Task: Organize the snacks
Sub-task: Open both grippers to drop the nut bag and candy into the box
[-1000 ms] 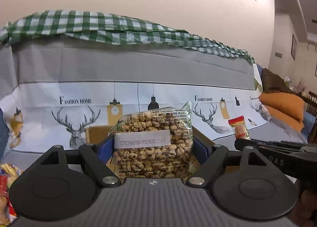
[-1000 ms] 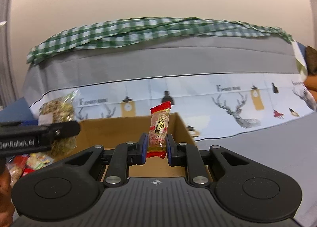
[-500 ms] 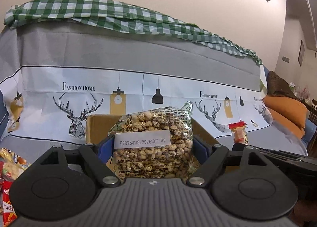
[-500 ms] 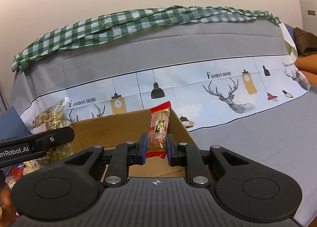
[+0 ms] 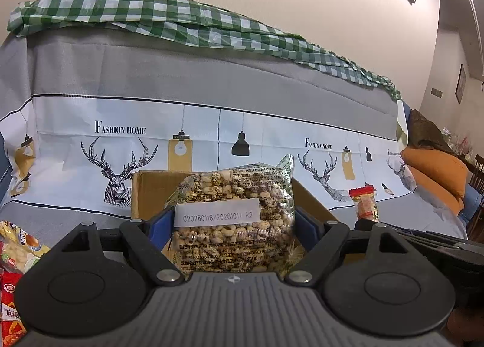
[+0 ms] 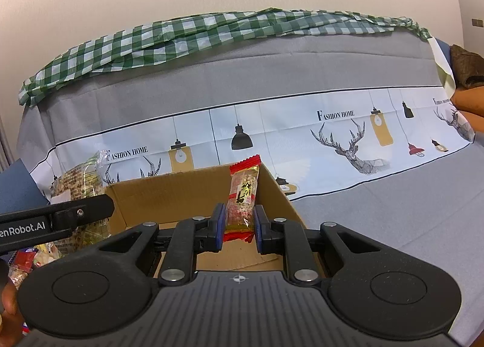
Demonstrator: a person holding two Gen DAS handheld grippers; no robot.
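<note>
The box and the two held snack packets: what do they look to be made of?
Box: plain brown cardboard, matte, with a raw edge showing along its rim. Large bag: clear glossy plastic film, the puffed pieces inside showing through, with a white paper-like sticker. Small bar: shiny crinkly plastic wrapper, red serrated ends, clear middle.

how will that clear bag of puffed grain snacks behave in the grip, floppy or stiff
The clear bag is probably fairly stiff: it stands upright between the left hand-held gripper pads. Its puffed pieces suggest it is light and crushable. The glossy film may slip.
</note>
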